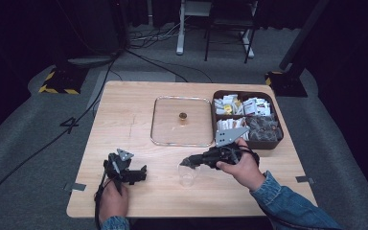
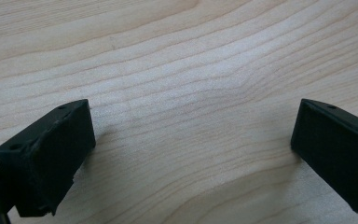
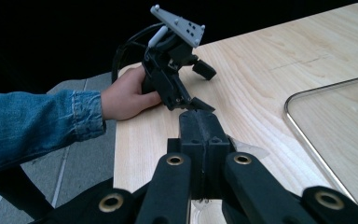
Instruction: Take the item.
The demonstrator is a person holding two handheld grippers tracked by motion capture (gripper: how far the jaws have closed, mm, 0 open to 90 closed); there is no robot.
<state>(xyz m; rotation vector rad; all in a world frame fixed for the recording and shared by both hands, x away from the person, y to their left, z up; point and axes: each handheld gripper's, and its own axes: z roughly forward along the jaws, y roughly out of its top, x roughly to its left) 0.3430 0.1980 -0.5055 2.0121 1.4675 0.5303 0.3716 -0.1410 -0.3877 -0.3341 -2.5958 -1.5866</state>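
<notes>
- The right gripper (image 1: 188, 163) is pinching the rim of a clear cup (image 1: 188, 176), jaws closed; its body is mostly hiding the cup.
- The left gripper (image 1: 136, 173) is resting open on the table (image 1: 124, 115).

Left gripper (image 1: 134, 173) low at near left of table, jaws spread wide, hand (image 1: 112, 201) behind it. Right gripper (image 1: 188, 163) angled leftward, jaws pressed together, right hand (image 1: 242, 167) wrapped round body, denim sleeve trailing back.
</notes>
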